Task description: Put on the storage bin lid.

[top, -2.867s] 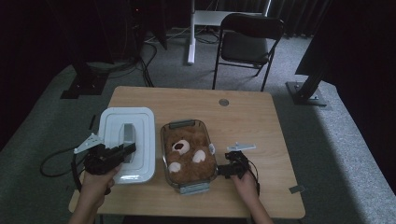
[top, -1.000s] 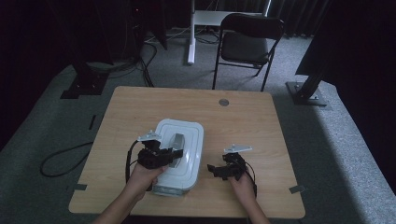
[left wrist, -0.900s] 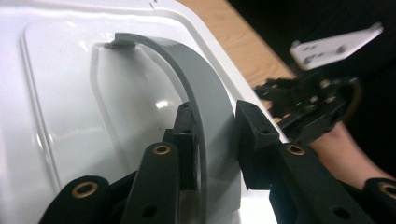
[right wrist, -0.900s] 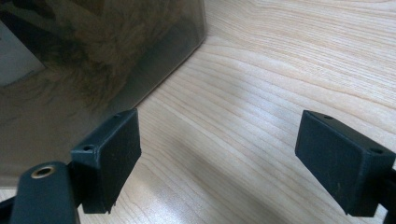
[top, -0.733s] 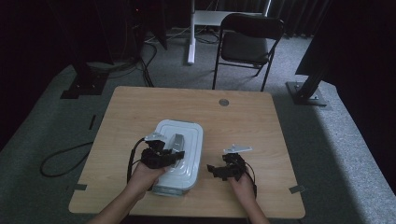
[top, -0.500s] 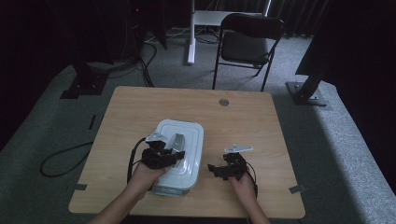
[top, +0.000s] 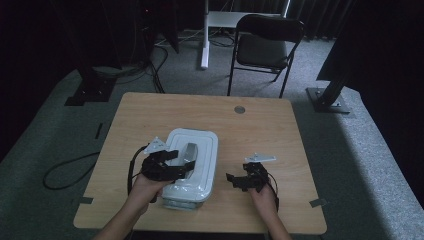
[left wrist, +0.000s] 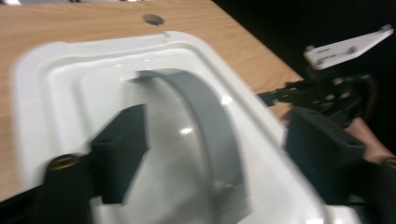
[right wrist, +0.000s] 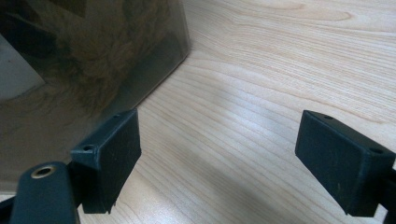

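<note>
White lid, rigid and light, seated on the clear container; best gripped at its grey handle, which the spread left gripper straddles; right gripper spread, empty.

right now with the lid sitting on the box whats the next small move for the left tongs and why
Probably lift the left tongs straight up and away. Their jaws stand open on either side of the grey handle, gripping nothing, and the white lid appears to sit flat on the container, so the placing looks done.
</note>
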Demonstrator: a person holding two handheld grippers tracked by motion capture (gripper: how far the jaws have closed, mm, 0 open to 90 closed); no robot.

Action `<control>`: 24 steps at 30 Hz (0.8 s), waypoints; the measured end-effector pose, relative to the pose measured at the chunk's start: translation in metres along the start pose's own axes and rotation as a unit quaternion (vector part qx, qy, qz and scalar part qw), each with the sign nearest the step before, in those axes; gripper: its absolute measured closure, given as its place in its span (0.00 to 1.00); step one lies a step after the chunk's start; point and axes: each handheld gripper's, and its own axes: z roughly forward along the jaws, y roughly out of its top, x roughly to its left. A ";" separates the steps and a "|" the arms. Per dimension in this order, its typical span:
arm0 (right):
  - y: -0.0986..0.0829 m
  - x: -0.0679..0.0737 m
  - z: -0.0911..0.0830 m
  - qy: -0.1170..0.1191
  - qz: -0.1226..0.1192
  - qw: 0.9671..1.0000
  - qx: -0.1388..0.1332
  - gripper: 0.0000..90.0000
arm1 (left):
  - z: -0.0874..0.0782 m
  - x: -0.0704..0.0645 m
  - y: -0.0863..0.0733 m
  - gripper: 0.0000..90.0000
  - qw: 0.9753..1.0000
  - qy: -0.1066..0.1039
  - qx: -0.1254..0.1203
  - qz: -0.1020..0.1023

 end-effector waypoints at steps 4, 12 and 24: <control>0.000 -0.001 0.000 -0.001 0.000 1.000 0.002 0.15 | -0.008 0.015 -0.008 0.12 1.000 0.006 0.000 0.003; 0.000 -0.002 -0.001 -0.005 -0.002 1.000 0.003 0.15 | -0.024 0.046 -0.024 0.00 0.998 0.062 -0.018 -0.019; -0.001 -0.004 -0.002 -0.009 -0.001 1.000 0.005 0.15 | -0.040 0.097 -0.064 0.00 0.984 0.170 -0.040 -0.045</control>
